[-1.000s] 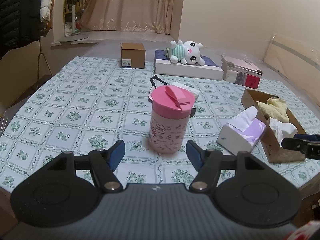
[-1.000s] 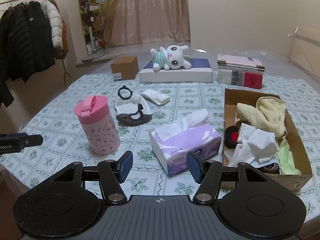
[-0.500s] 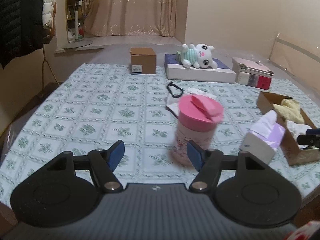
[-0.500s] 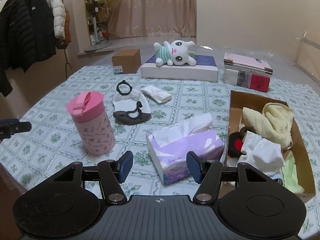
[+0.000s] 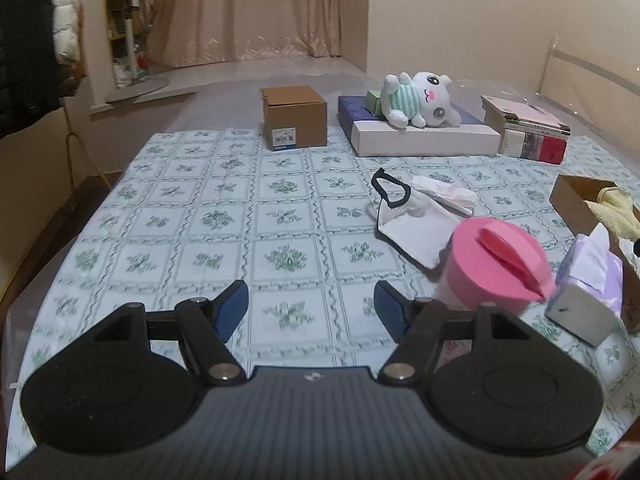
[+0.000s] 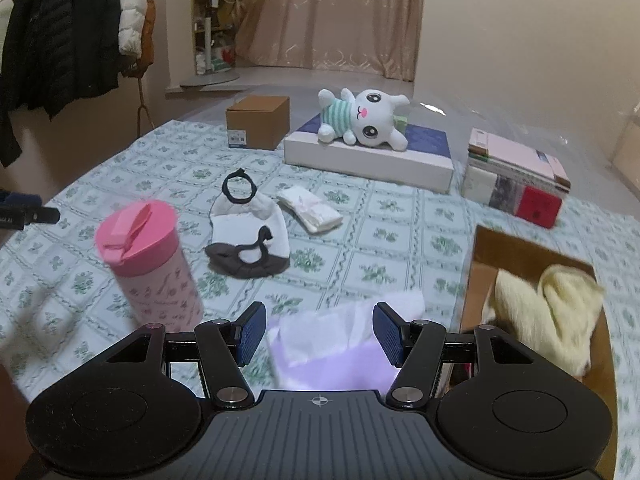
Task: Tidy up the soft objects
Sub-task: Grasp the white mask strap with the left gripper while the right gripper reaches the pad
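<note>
Right wrist view: right tool point(image 6: 318, 333) wide, empty, above tissue box point(image 6: 340, 356); cloth point(image 6: 248, 246) farther ahead on surface point(image 6: 400, 248). Left tool point(image 5: 311, 309) wide, empty, cloth point(image 5: 408, 220) ahead to right.

Pretty ordinary room: plain cream walls point(image 6: 520, 40), and a long beige curtain point(image 6: 332, 16) hanging straight ahead of the fingers, reaching a shiny pale floor point(image 5: 248, 68). Off to the left of the fingers there's a coat rack with dark and white puffer jackets point(image 6: 68, 32), plus a cluttered shelf point(image 6: 212, 20) beside the curtain. Warm indoor light, nothing harsh.
</note>
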The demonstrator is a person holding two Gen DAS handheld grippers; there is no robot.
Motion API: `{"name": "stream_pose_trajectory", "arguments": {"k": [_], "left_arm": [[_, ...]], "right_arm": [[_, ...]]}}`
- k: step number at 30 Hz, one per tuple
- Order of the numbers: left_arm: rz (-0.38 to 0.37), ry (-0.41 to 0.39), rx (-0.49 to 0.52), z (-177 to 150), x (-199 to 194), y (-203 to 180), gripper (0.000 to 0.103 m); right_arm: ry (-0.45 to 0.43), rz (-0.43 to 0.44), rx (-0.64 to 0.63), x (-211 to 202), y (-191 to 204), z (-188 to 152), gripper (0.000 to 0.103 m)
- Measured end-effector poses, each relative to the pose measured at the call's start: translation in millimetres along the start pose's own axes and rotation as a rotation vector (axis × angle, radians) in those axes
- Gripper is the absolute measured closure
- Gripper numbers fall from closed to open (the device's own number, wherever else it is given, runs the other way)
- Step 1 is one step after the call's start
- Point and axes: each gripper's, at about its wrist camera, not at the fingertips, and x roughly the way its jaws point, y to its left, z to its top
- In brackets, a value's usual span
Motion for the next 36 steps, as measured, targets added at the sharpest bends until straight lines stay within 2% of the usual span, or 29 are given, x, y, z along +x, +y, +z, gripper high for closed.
{"name": "stream_pose_trajectory", "arguments": {"k": [10,14,19,25,30,36], "left_arm": [[-0.128,0.032,0.088,35.1,80.7,7.6,0.037],[-0.181,0.065,0.102,45.5,117.1,4.0,0.037],[-0.251,0.080,0.155,53.1,157.5,-8.0,0.037],[-0.338,0.109,0.161,68.4,203.9,-11.5,0.038],[-0.410,0.135,0.180,80.9,236.9,-18.7,0.043],[-0.471,0.185,0.264,77.5,262.3,-40.4,0.050]], "right_arm": [[0.055,0.035,-0.116,59.2,-13.8,33.3,0.044],[0.091,0.067,-0.121,87.5,-20.4,43.1,0.044],[0.141,0.104,-0.192,122.8,-19.6,55.0,0.044],[0.178,0.141,-0.261,163.8,-16.1,67.1,0.044],[0.206,0.147,-0.290,196.1,-17.0,75.3,0.044],[0.218,0.160,-0.311,220.5,-19.6,85.3,0.044]]}}
